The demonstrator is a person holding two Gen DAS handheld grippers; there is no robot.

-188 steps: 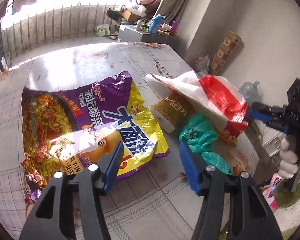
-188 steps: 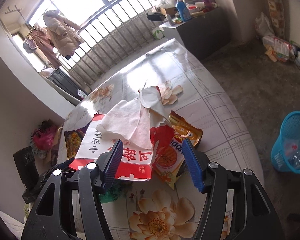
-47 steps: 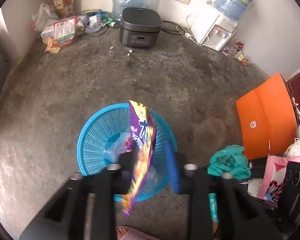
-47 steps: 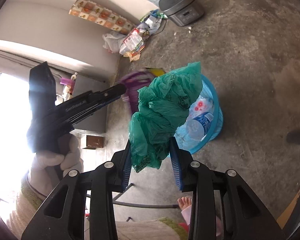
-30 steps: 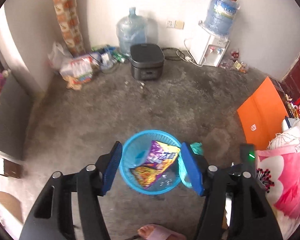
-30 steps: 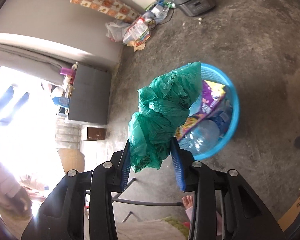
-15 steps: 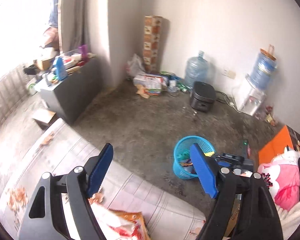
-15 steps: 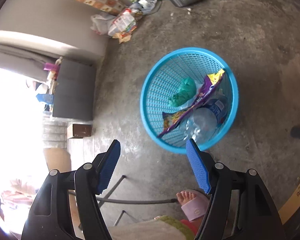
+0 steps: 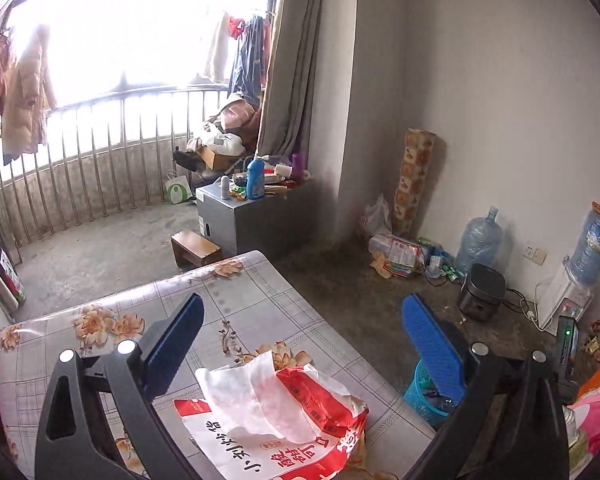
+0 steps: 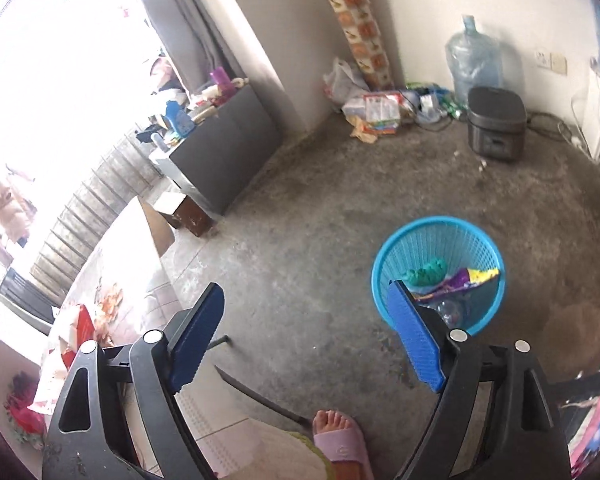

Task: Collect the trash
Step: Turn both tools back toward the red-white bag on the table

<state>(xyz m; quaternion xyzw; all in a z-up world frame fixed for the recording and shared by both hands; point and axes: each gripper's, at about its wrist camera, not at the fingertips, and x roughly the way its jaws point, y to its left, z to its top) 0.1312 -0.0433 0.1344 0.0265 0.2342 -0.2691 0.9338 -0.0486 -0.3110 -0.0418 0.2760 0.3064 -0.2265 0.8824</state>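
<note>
In the left wrist view my left gripper hangs over the flower-patterned table, its jaws opening wide with nothing between them. Below it lies a red and white wrapper with white tissue on top. In the right wrist view my right gripper is above the concrete floor, jaws opening and empty. The blue mesh basket stands just beyond its right finger; inside are the green plastic bag, the purple and yellow noodle wrapper and a clear bottle. The basket also shows beside the table.
A grey cabinet with bottles stands by the balcony, a small wooden stool in front. A black rice cooker, a water jug and a litter pile line the wall. A sandalled foot is near the table's metal leg.
The green bag dropped from my right gripper into the basket, and its jaws spread. My left gripper swung from the basket to the table, its jaws widening.
</note>
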